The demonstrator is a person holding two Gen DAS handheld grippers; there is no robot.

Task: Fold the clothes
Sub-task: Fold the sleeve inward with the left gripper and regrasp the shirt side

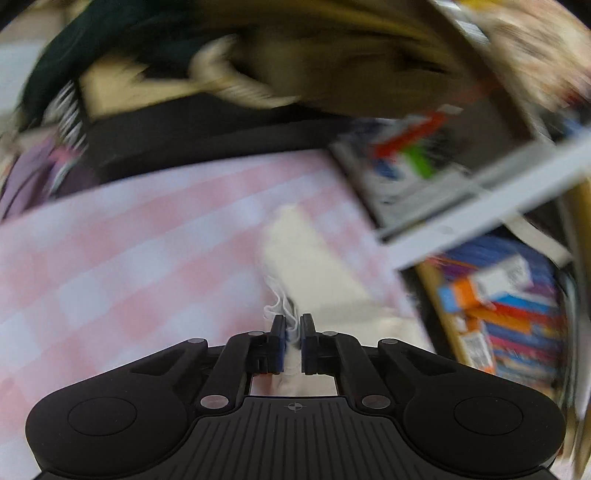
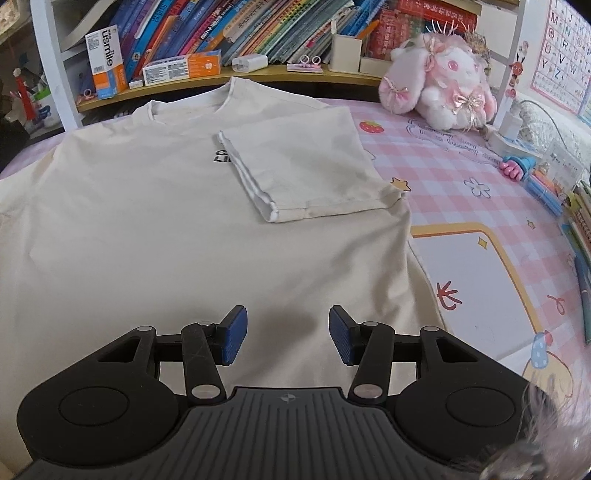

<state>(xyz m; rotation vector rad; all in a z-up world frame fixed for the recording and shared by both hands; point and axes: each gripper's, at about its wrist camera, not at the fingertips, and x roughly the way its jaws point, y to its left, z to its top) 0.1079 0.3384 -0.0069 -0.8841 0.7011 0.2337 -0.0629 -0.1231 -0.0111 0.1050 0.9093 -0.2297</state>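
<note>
**Cream T-shirt on checked desk mat, one sleeve folded in, left tool pinching cloth**

Containers first. White-framed wooden bookshelf (image 2: 258,74) behind the desk: packed with leaning, colourful children's books (image 2: 258,29). On its lower ledge stand an orange-and-white "usmile" carton (image 2: 105,61), a flat orange-and-white box (image 2: 183,68), a white charger block (image 2: 250,62) and a cream square pen cup (image 2: 345,51) with something orange sticking out. Contents of the cup otherwise too small to tell.

Task item: cream short-sleeved cotton T-shirt (image 2: 147,221) lies flat, front up, collar toward the shelf, on the pink-and-white checked desk mat (image 2: 461,206). One sleeve is folded inward over the chest, partly covering small black lettering.

Right wrist view, sharp: right gripper (image 2: 288,332) hovers over the shirt's lower body, blue-padded fingers spread wide, nothing between them. Pink-and-white plush rabbit (image 2: 439,92) sits at the mat's far corner, well apart from the shirt. Alphabet chart (image 2: 565,55) on the wall beyond.

Left wrist view, heavily motion-blurred: left gripper (image 1: 293,332) has its fingers drawn close together, clamping a bunched white-hemmed edge of the cream fabric (image 1: 303,266), which trails forward over the checked mat. Which part of the shirt that edge is cannot be told. This view alone shows a dark band past the mat's edge and the shelf tilted sideways at right; the blur hides the rest.
</note>
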